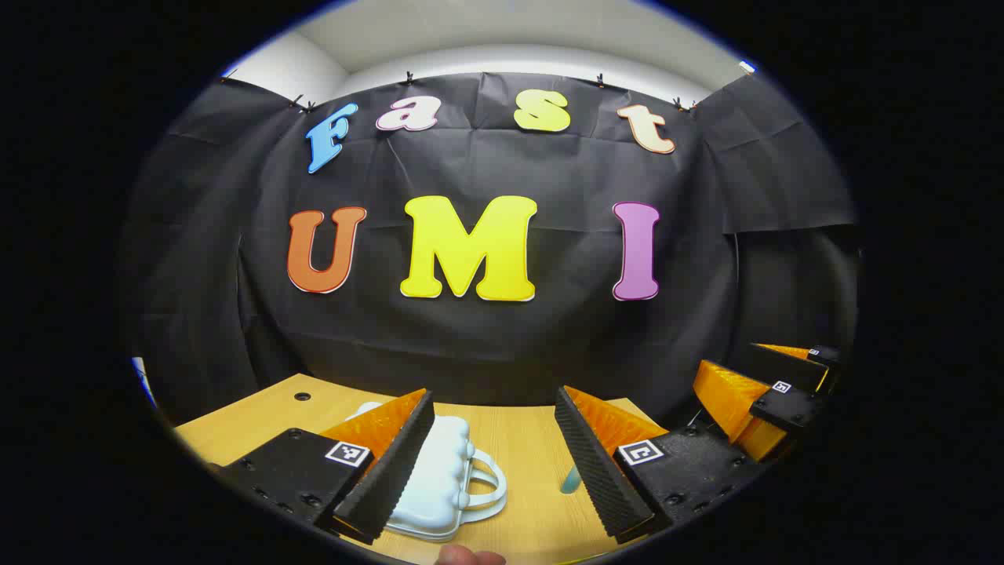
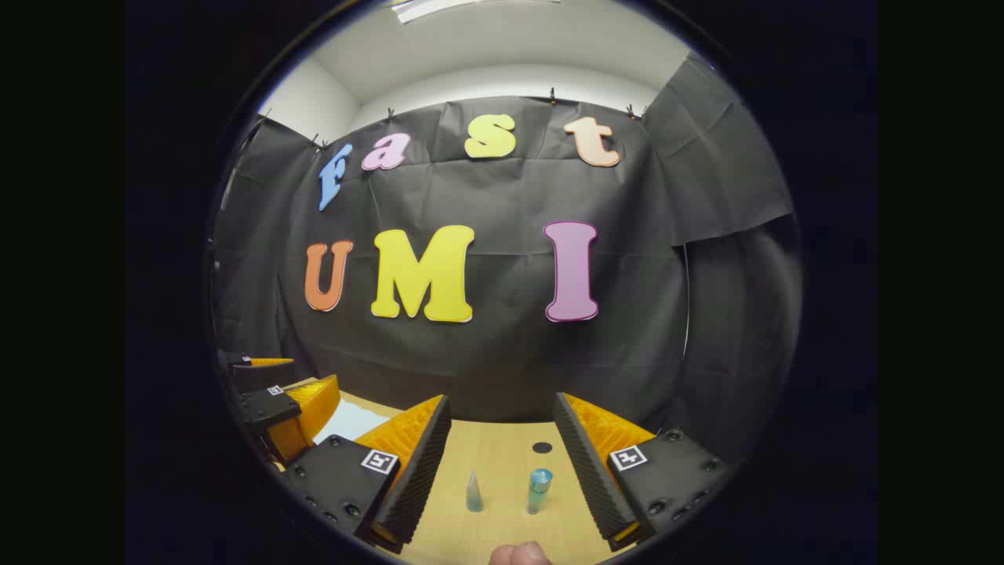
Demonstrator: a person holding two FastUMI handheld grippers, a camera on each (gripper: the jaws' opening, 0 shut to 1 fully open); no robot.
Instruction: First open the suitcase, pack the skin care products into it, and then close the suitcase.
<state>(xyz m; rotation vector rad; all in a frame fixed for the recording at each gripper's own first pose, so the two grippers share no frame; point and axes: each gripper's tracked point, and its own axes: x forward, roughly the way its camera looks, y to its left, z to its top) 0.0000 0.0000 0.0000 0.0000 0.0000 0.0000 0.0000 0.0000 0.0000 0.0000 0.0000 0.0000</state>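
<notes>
On the wooden table [image 1: 518,439] your left gripper [image 1: 494,463] hangs with jaws spread above the closed white suitcase [image 1: 439,486]. Your right gripper [image 2: 502,463] is spread wide too, with two small upright skin care bottles [image 2: 538,490] between its fingers, untouched.

No words or numbers can be read; the small square markers [image 1: 347,453] on the fingers carry only coded patterns.

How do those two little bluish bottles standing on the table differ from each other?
The cone-shaped bottle narrows to a point at its top; the capped bottle is a straight tube with a rounded cap. The cone-shaped bottle looks paler, the capped bottle more teal. Both stand upright, apart, on the wooden table.
</notes>
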